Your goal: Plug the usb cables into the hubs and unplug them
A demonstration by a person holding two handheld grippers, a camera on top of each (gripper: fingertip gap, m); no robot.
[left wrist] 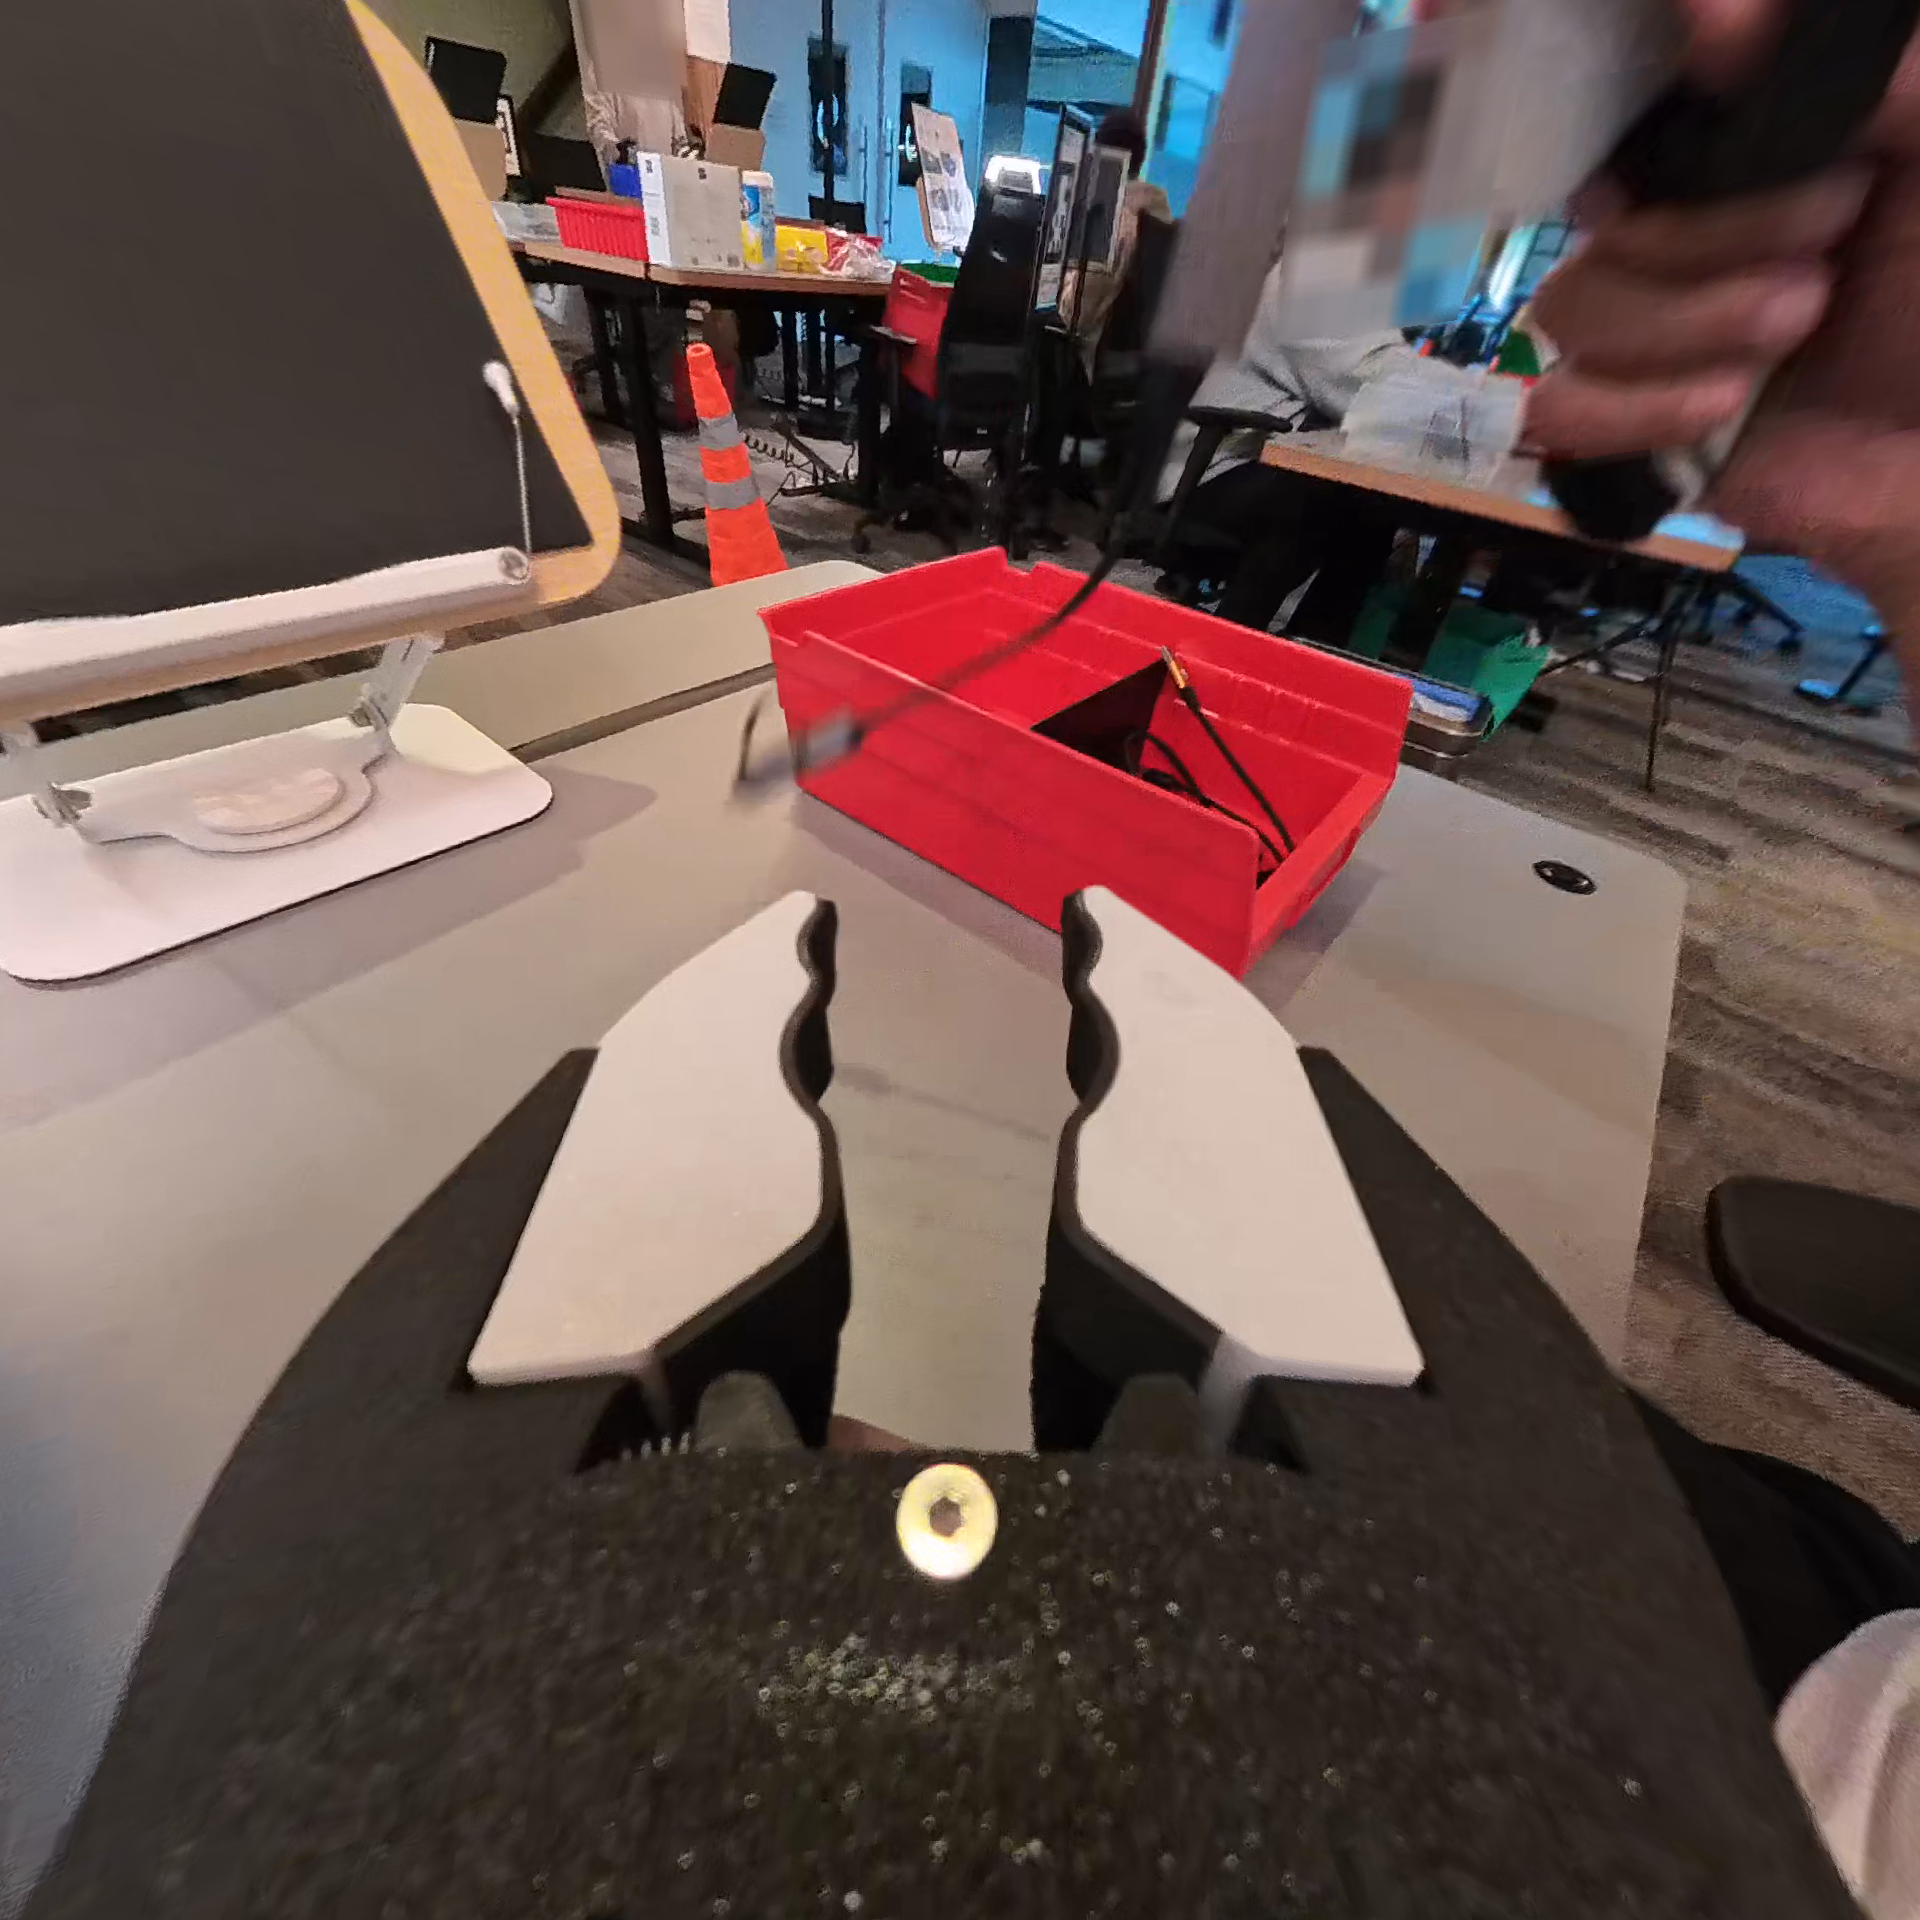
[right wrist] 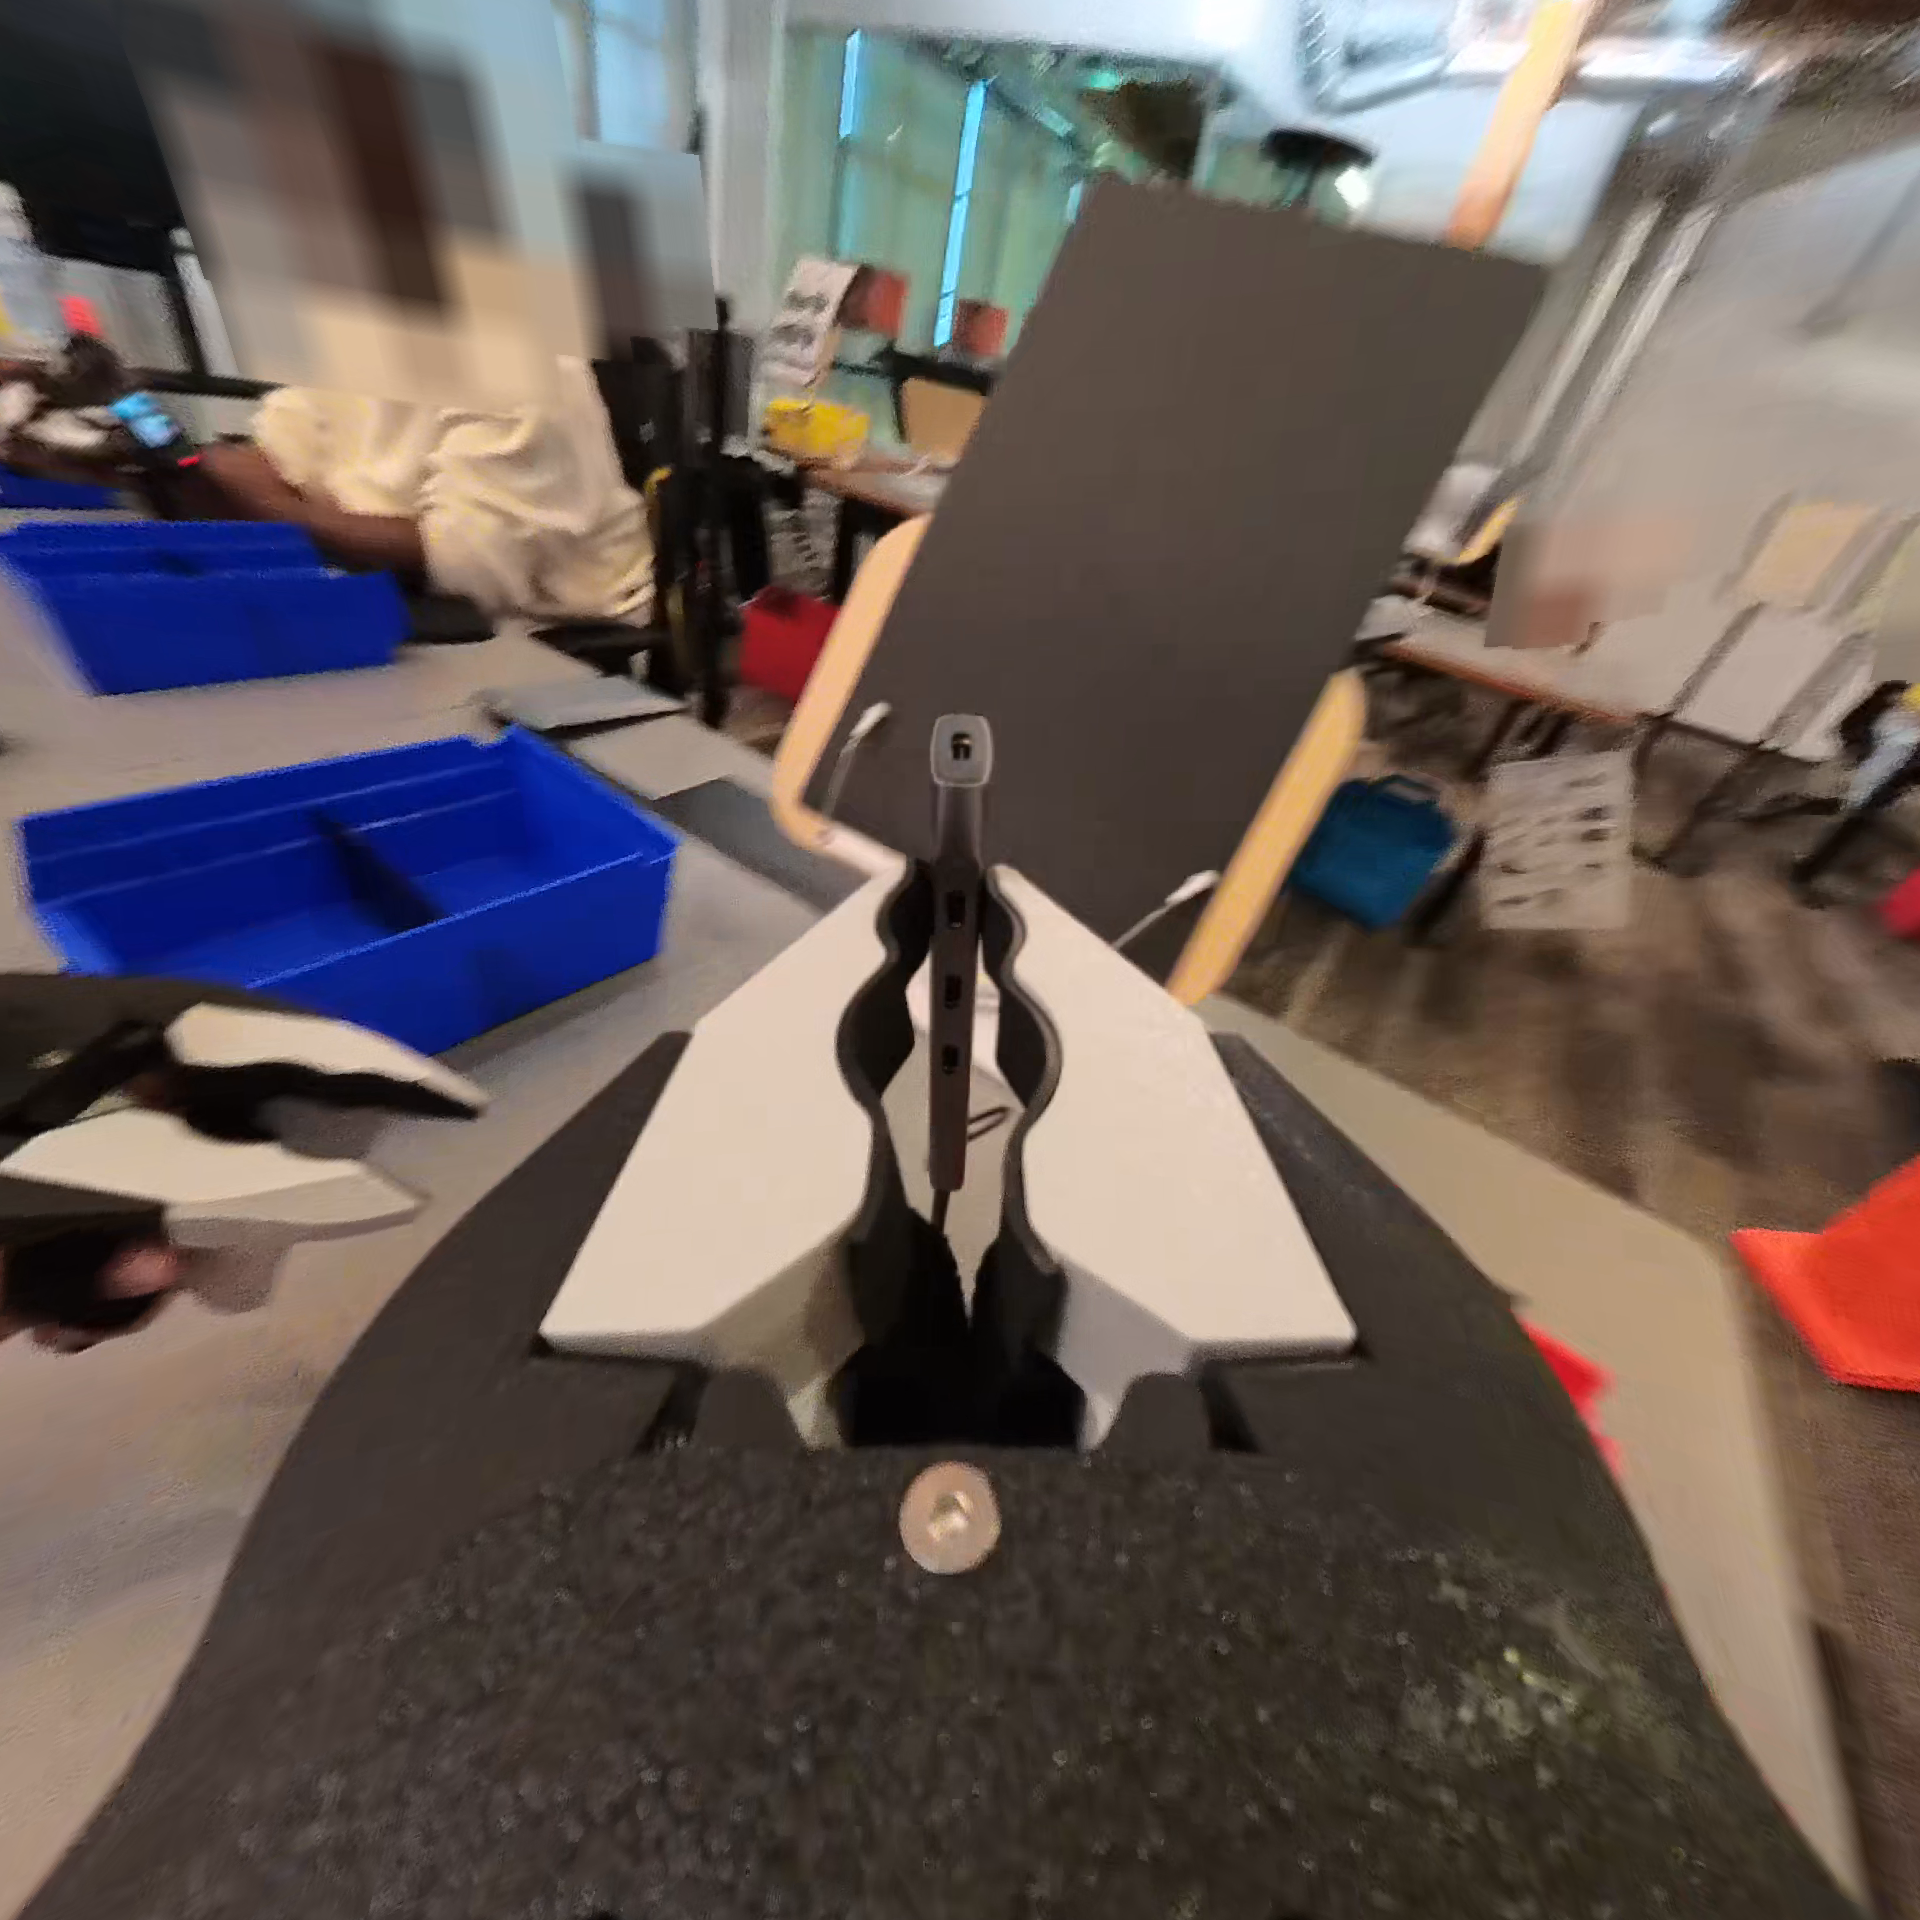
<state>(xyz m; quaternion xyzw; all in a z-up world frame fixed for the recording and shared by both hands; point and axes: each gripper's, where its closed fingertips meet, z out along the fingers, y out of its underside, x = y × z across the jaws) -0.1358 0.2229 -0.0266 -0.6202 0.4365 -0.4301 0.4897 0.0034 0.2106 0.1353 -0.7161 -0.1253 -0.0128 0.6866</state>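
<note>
My right gripper [right wrist: 956, 883] is shut on a slim dark cable piece [right wrist: 958, 997] that stands upright between the fingers, its grey end [right wrist: 961, 750] sticking out past the tips. In the left wrist view a thin black cable [left wrist: 997, 655] hangs from the hand [left wrist: 1714, 343] at the upper right, with a blurred plug [left wrist: 826, 743] swinging in front of the red bin [left wrist: 1039, 831]. My left gripper [left wrist: 948, 914] is open and empty, low over the grey table [left wrist: 312, 1091] just short of the red bin. It also shows in the right wrist view [right wrist: 452, 1153].
The red bin holds a black divider [left wrist: 1112, 717] and more black cables [left wrist: 1236, 758]. A dark-screened tablet [left wrist: 229, 291] on a white stand [left wrist: 260, 831] stands at the left; it also shows in the right wrist view [right wrist: 1174, 582]. A blue bin [right wrist: 343, 883] sits left of it. An orange cone [left wrist: 727, 478] stands beyond the table. Spacing between my two grippers at the tips: around 20 centimetres.
</note>
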